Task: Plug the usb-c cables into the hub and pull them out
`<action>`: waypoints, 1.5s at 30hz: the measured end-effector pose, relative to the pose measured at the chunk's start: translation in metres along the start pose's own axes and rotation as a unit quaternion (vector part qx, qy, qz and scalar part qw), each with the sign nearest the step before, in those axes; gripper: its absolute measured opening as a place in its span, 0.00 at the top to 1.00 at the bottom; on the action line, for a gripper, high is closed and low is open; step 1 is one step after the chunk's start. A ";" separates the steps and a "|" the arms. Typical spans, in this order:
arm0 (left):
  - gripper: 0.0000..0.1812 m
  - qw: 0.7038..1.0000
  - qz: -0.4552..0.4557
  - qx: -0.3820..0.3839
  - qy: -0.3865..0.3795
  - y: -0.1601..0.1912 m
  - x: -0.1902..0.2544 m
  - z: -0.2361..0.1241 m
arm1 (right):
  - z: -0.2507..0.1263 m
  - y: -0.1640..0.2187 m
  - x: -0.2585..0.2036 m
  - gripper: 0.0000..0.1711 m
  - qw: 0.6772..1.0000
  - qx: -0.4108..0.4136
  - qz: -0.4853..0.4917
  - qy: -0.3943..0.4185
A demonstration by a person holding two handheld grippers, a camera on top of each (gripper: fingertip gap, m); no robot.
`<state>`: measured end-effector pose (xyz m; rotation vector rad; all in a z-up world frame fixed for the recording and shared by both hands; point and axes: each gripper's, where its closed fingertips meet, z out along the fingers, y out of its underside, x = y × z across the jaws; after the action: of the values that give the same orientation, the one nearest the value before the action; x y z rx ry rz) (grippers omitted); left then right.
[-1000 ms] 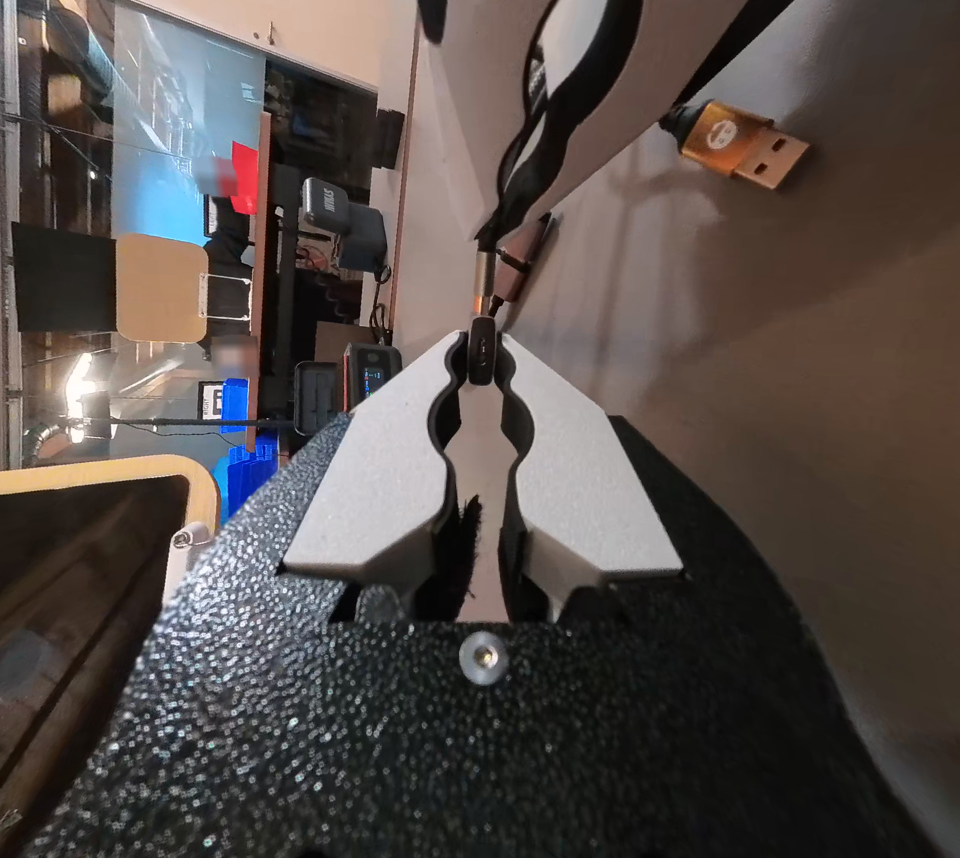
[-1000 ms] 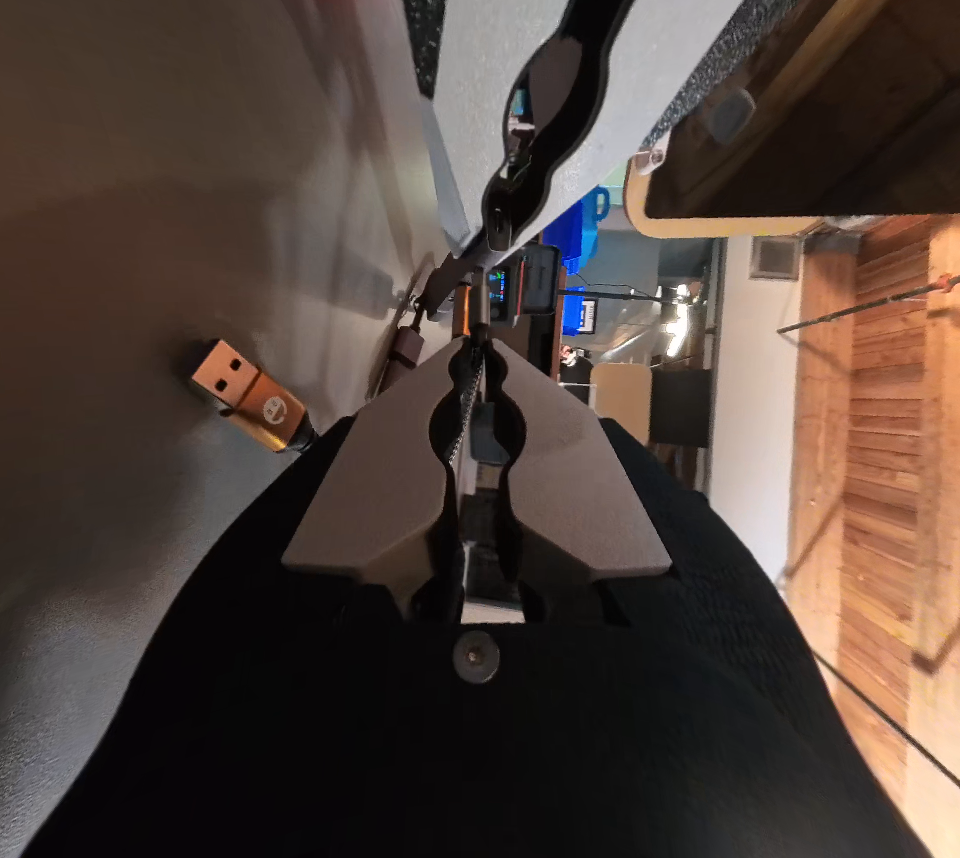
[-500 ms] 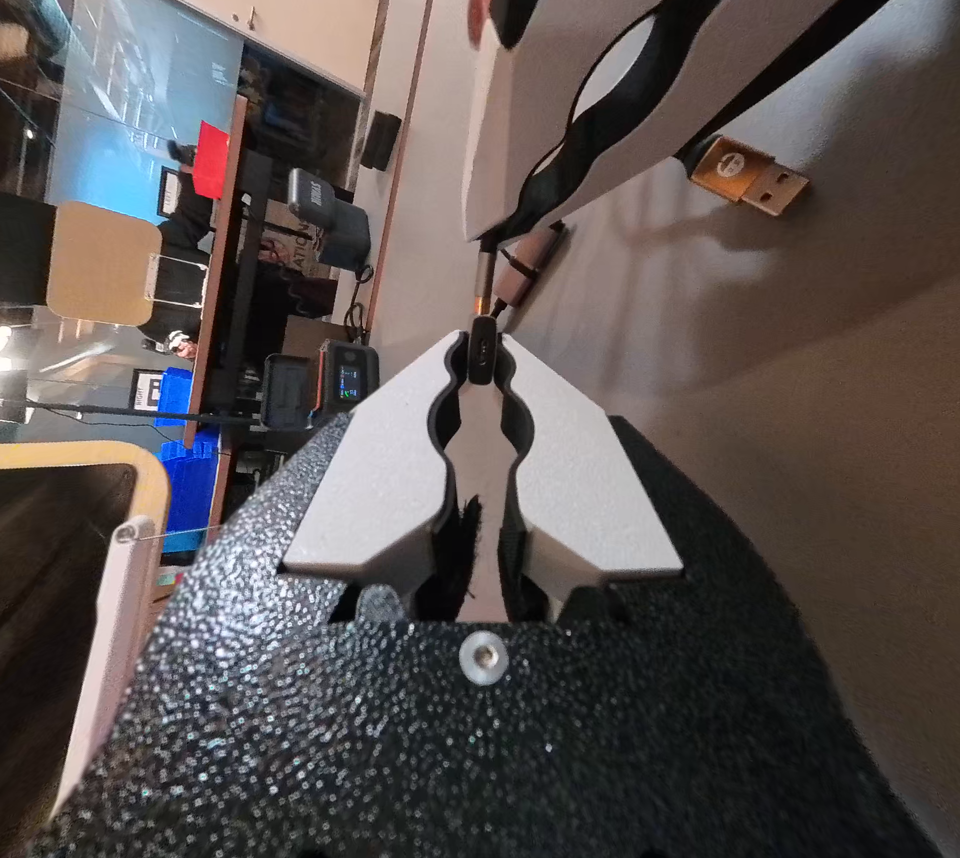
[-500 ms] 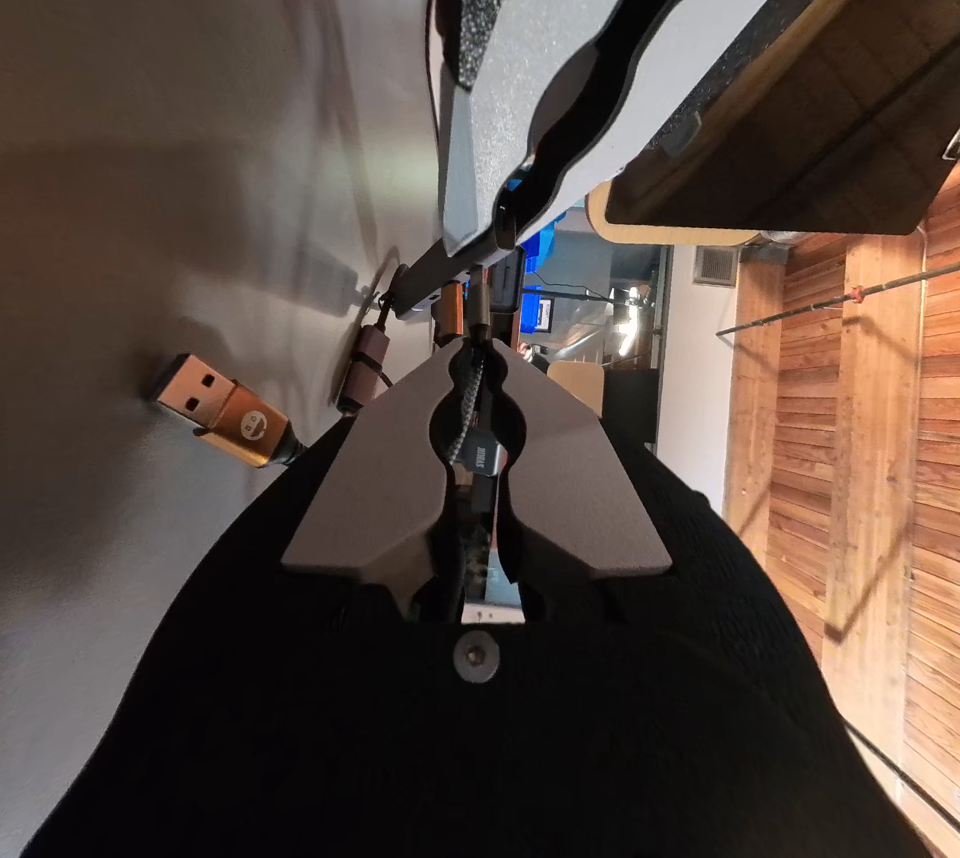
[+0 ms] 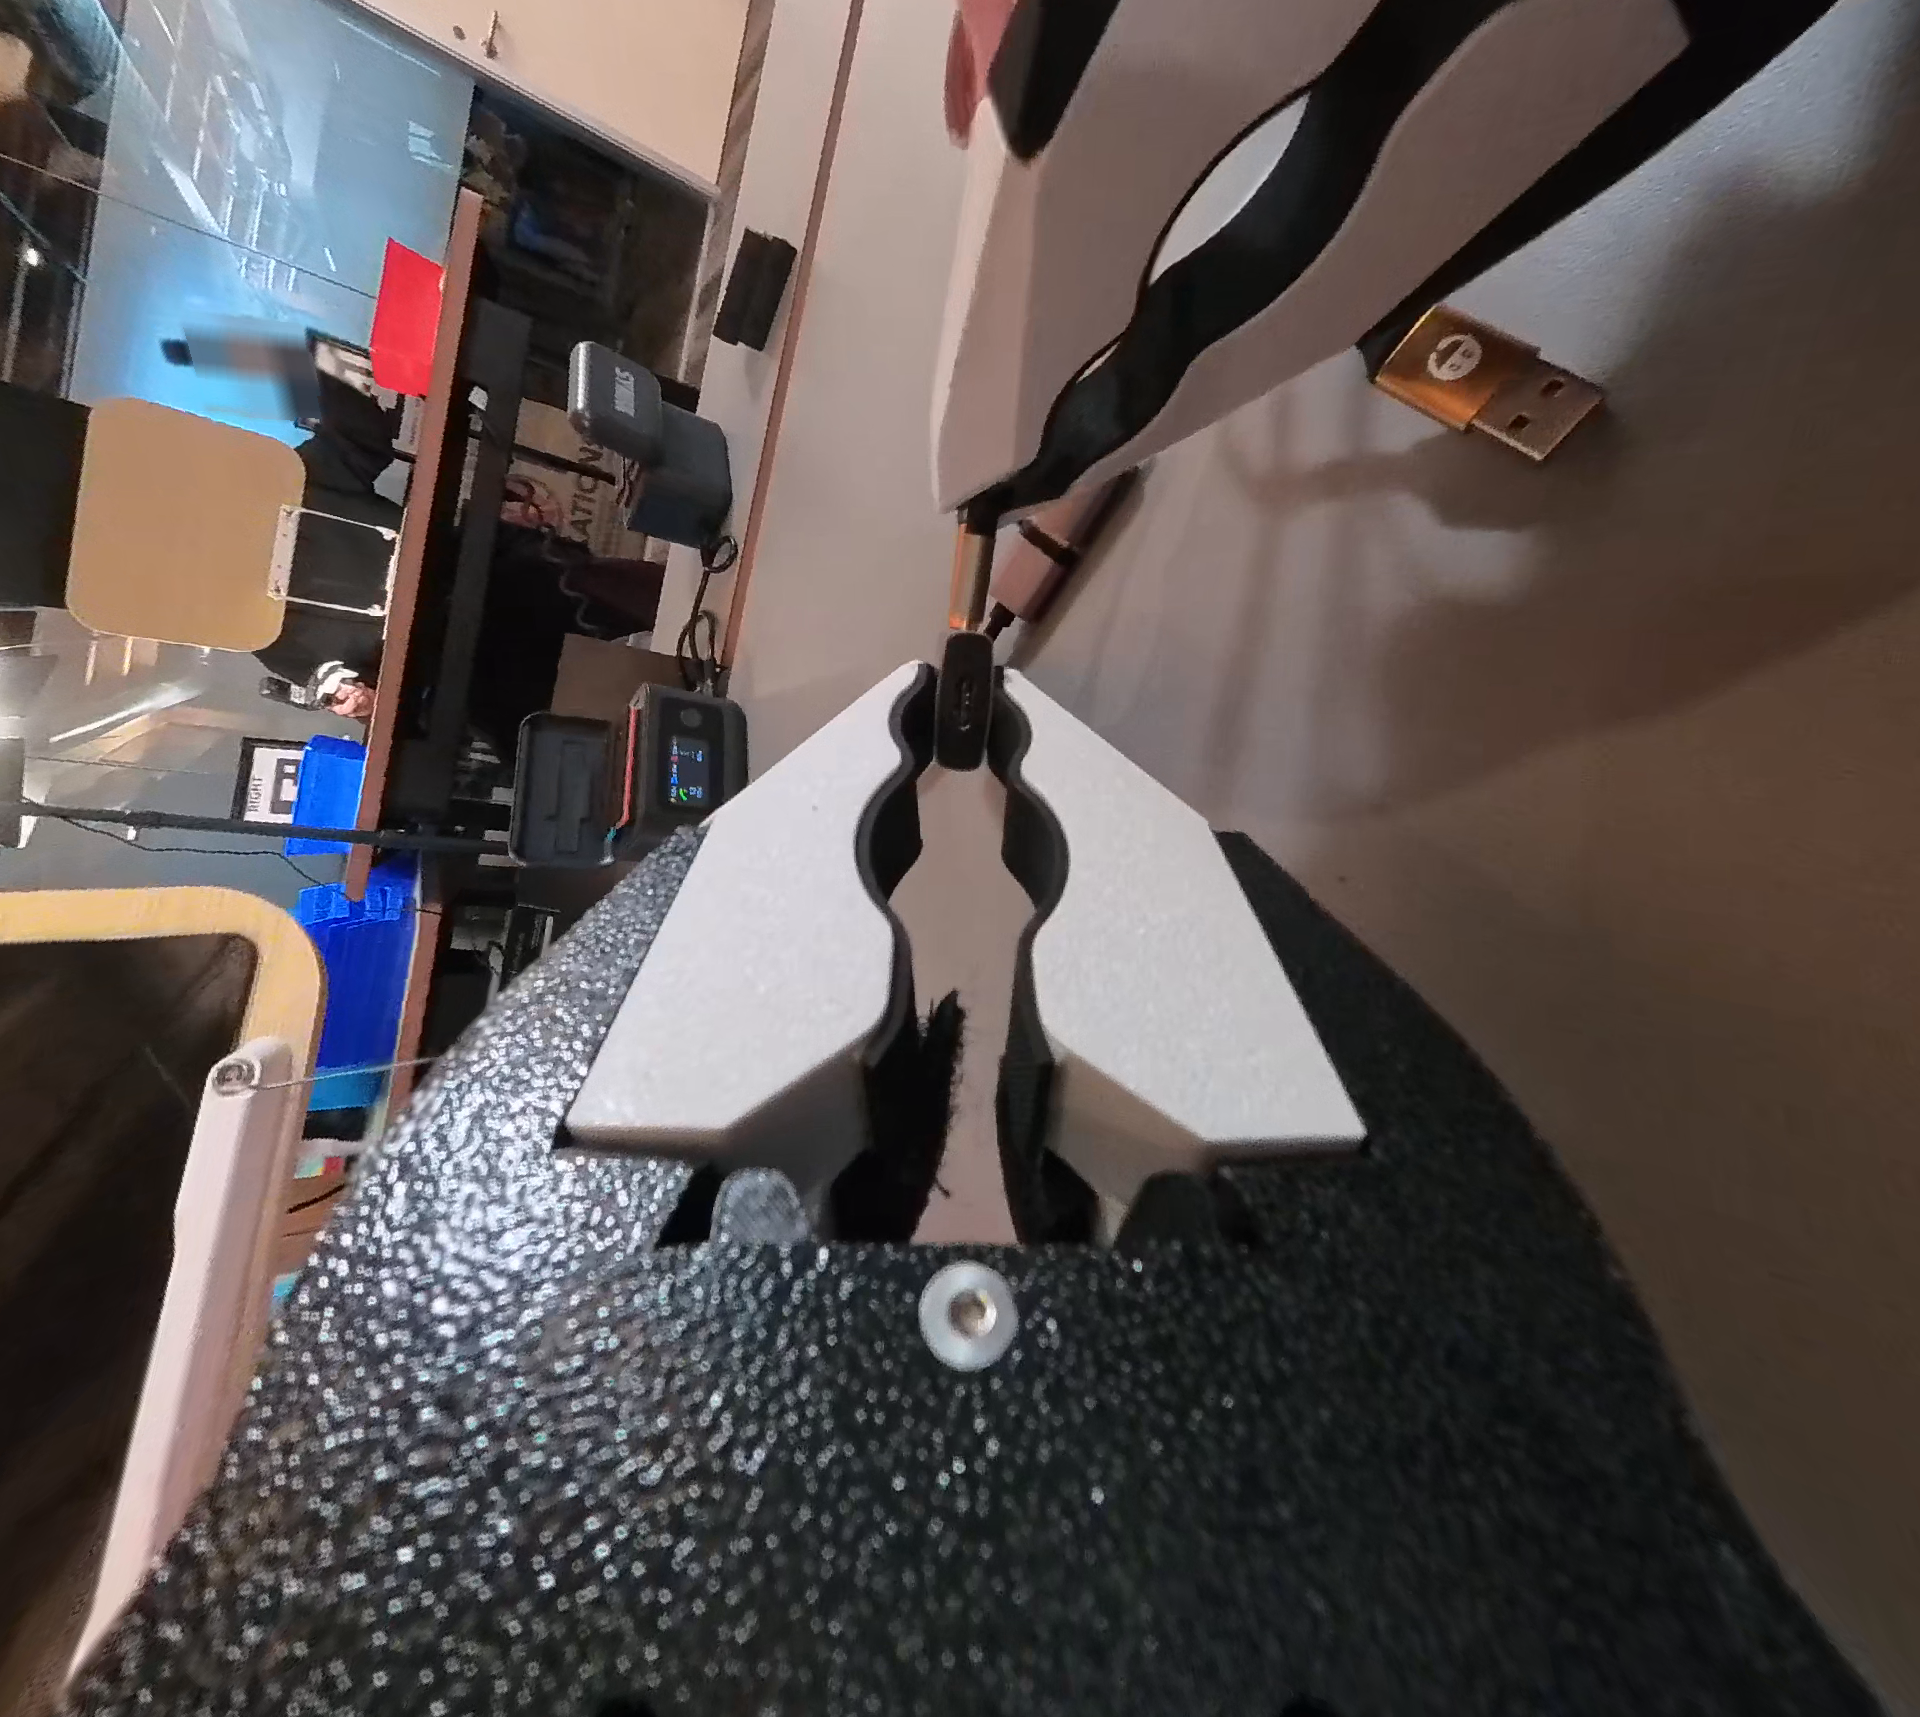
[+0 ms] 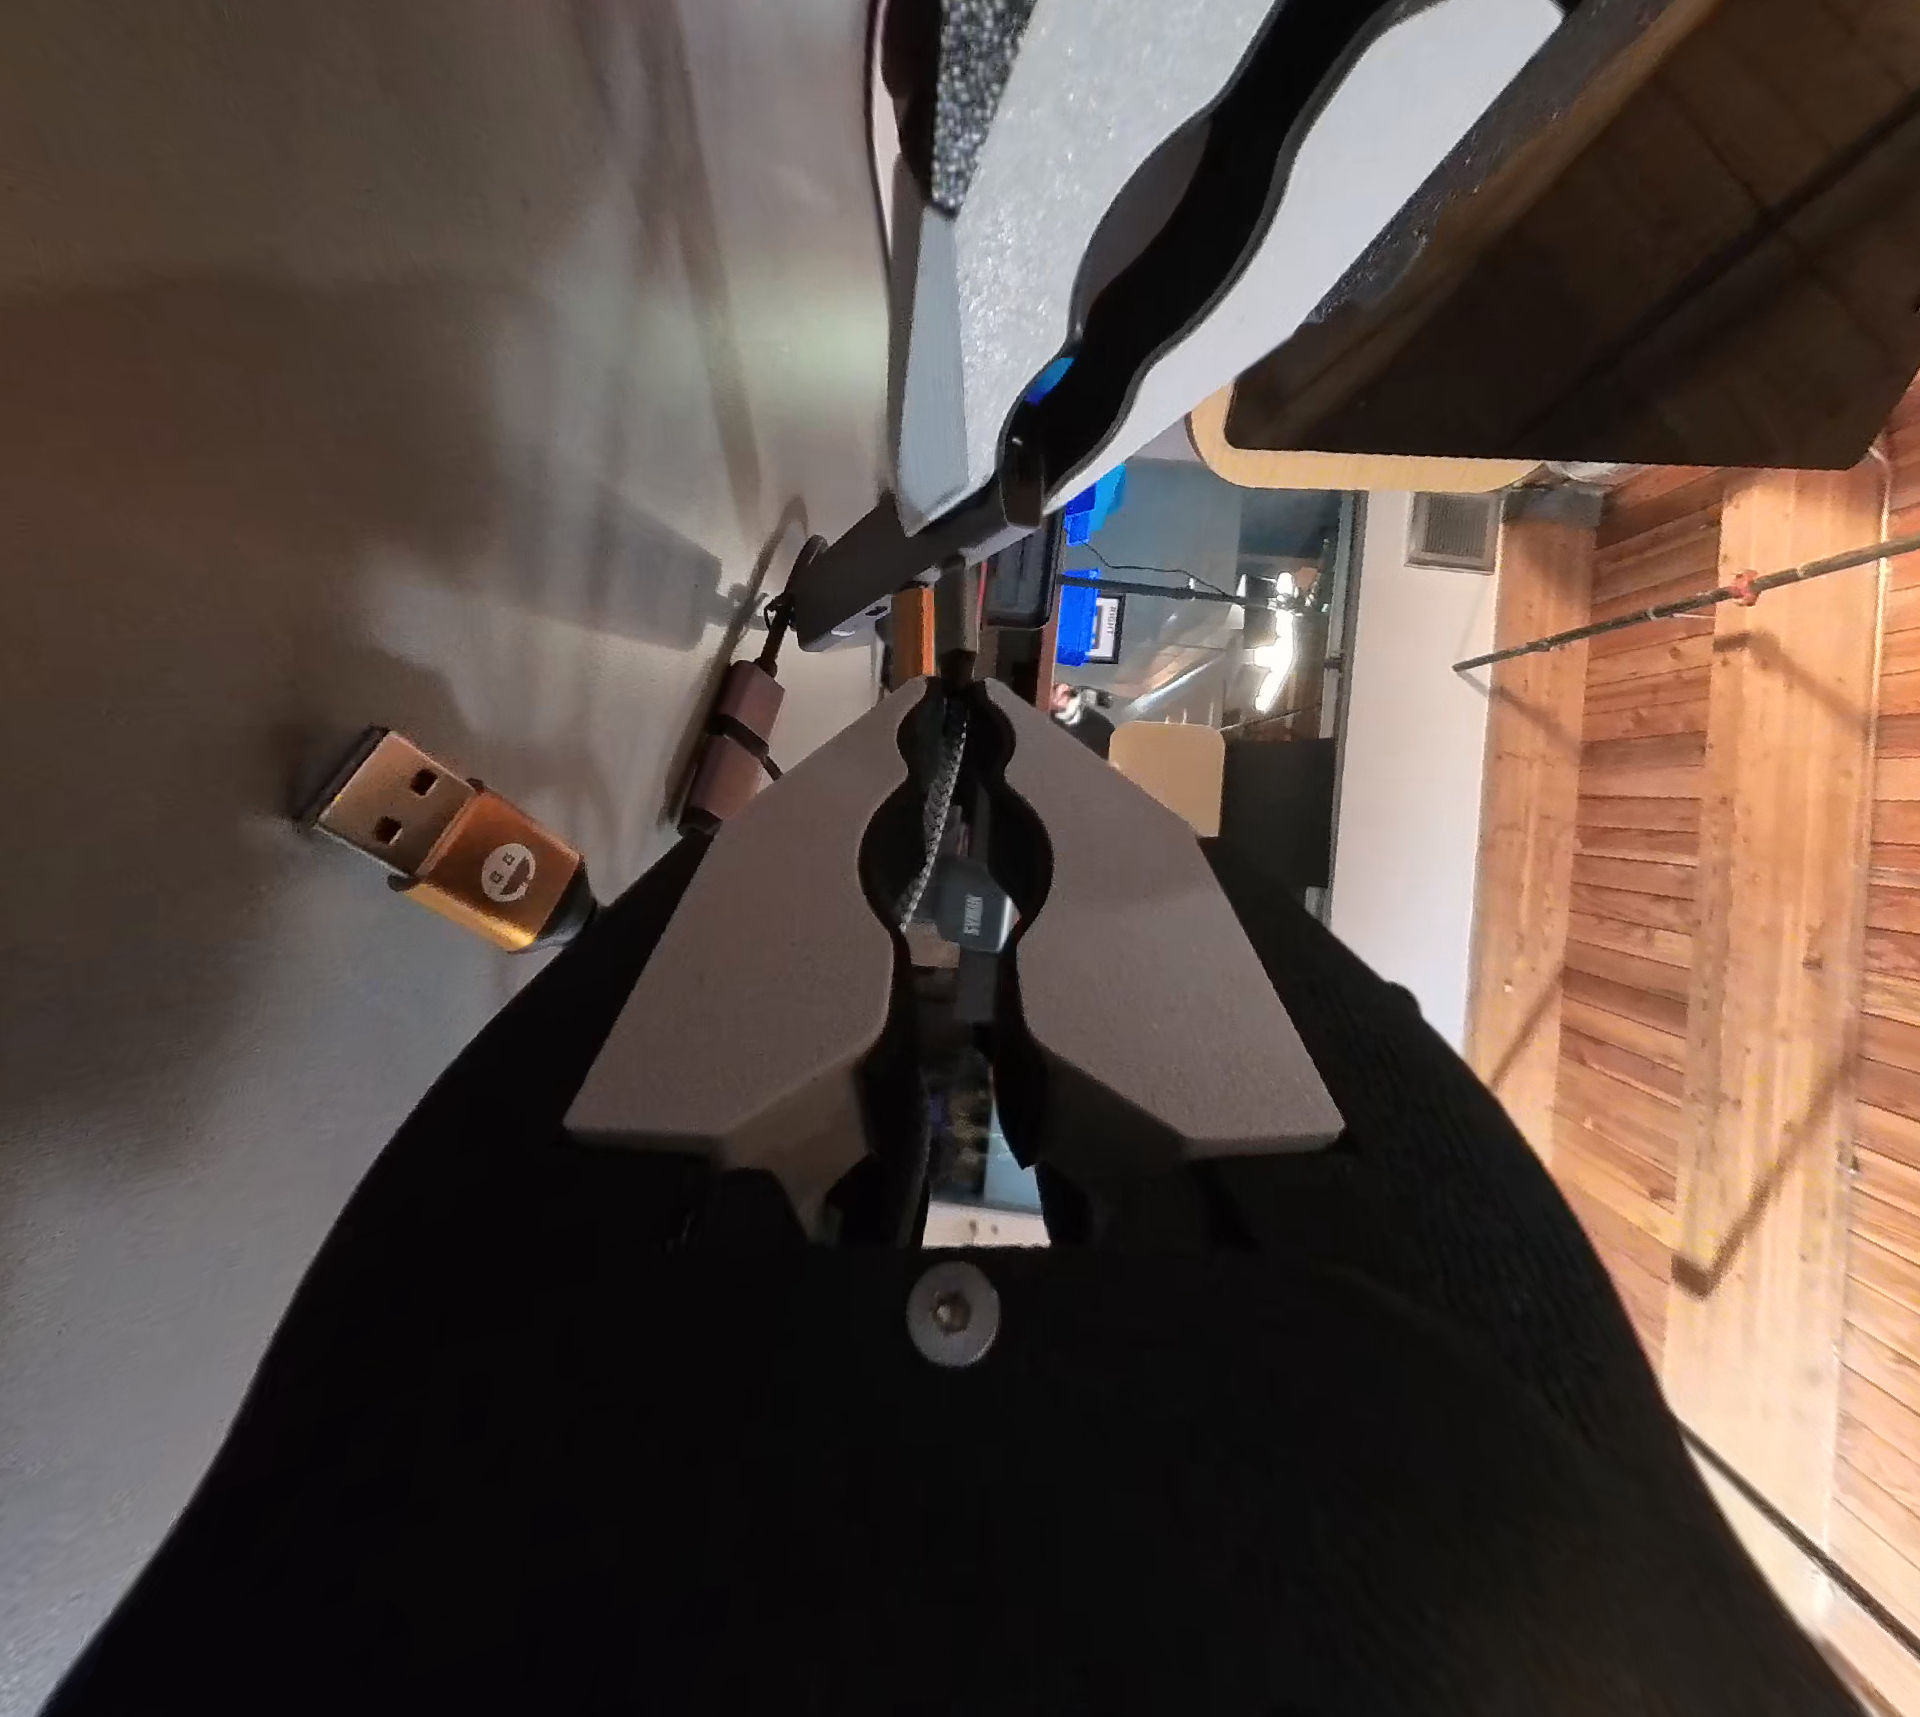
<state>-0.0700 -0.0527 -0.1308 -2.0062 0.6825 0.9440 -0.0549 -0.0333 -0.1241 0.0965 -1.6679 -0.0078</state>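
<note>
My left gripper [image 5: 961,701] is shut on the end of the small dark hub [image 5: 961,717], whose port faces the camera. In the right wrist view the left gripper [image 6: 1023,478] holds the hub [image 6: 857,576] as a dark bar above the table. My right gripper [image 6: 951,696] is shut on a braided usb-c cable [image 6: 935,794]. Its silver plug [image 5: 971,571] points at the hub and meets its edge. I cannot tell whether it is seated. In the left wrist view the right gripper [image 5: 997,504] hangs at the top.
A gold USB-A plug [image 5: 1481,384] lies on the grey table [image 5: 1558,836]; it also shows in the right wrist view [image 6: 447,836]. A rose-coloured connector [image 6: 727,753] lies beside the hub. A grey connector [image 6: 977,914] shows behind my right fingers. A wood-rimmed board [image 5: 156,919] stands left. Both grippers' tips are close together, under 4 cm apart.
Both grippers keep their grips. The two grippers have tilted and shifted slightly against each other, and the plug stays at the hub's edge.
</note>
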 end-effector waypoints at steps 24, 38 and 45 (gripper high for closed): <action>0.96 0.999 0.045 0.025 0.003 -0.007 0.002 0.001 | -0.004 -0.007 -0.002 0.77 0.976 0.067 0.190 -0.078; 0.69 0.979 -0.034 0.170 -0.107 -0.053 -0.033 -0.032 | -0.012 0.033 0.048 0.95 0.946 0.023 0.321 -0.031; 0.58 0.972 -0.157 0.148 -0.092 -0.027 -0.047 -0.021 | -0.130 0.127 0.193 0.95 0.890 -0.048 0.432 0.142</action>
<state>-0.0693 -0.0493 -0.0731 -1.6752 0.3631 0.7750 0.0479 0.0868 0.0884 -0.6952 -1.2922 0.5720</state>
